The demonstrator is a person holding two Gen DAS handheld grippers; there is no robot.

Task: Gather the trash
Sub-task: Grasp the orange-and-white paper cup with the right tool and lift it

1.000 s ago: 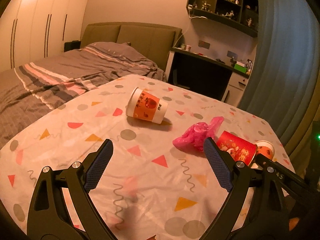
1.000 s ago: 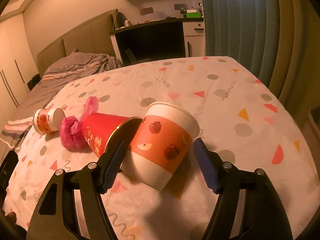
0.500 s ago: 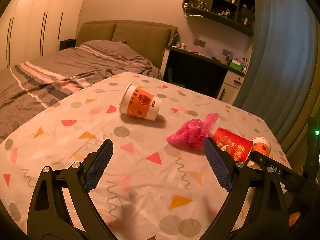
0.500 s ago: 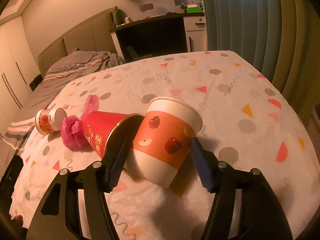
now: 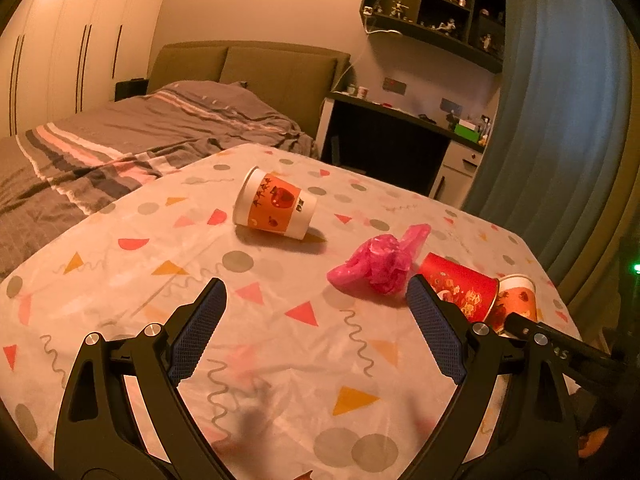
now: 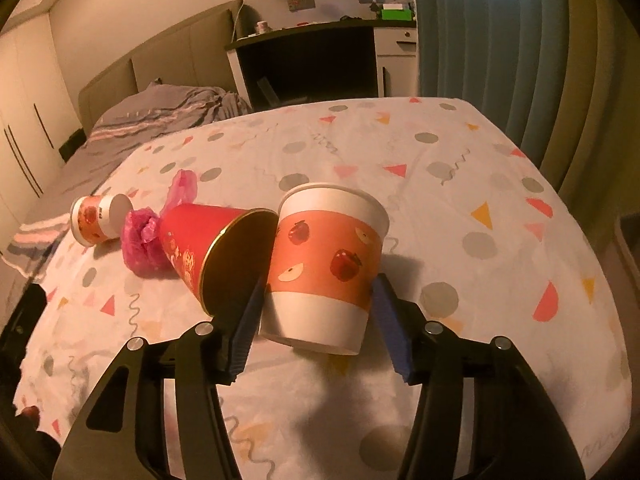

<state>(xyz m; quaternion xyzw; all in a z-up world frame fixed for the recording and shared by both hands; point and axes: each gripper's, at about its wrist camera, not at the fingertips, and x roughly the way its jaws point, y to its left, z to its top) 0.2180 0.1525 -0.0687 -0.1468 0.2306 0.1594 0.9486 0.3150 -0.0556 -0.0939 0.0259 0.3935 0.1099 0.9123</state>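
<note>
My right gripper [image 6: 318, 306] is shut on an orange-and-white apple cup [image 6: 326, 264], holding it nearly upright at the table; this cup also shows in the left wrist view [image 5: 516, 304]. A red paper cup [image 6: 200, 248] lies on its side against it, also seen in the left wrist view [image 5: 460, 292]. A crumpled pink plastic bag [image 5: 380, 260] lies beside the red cup. Another orange cup [image 5: 276, 208] lies on its side farther back. My left gripper [image 5: 316, 320] is open and empty above the tablecloth, short of the bag.
The table [image 5: 120, 264] carries a patterned cloth with triangles and dots. A bed [image 5: 140, 136] stands behind it on the left, a dark desk [image 5: 392, 148] behind, and blue curtains [image 5: 560, 100] on the right. The table's right edge [image 6: 592, 240] lies near the curtain.
My right gripper's fingers closed in onto the apple cup, which now stands more upright. My left gripper drew back and rose slightly, staying open.
</note>
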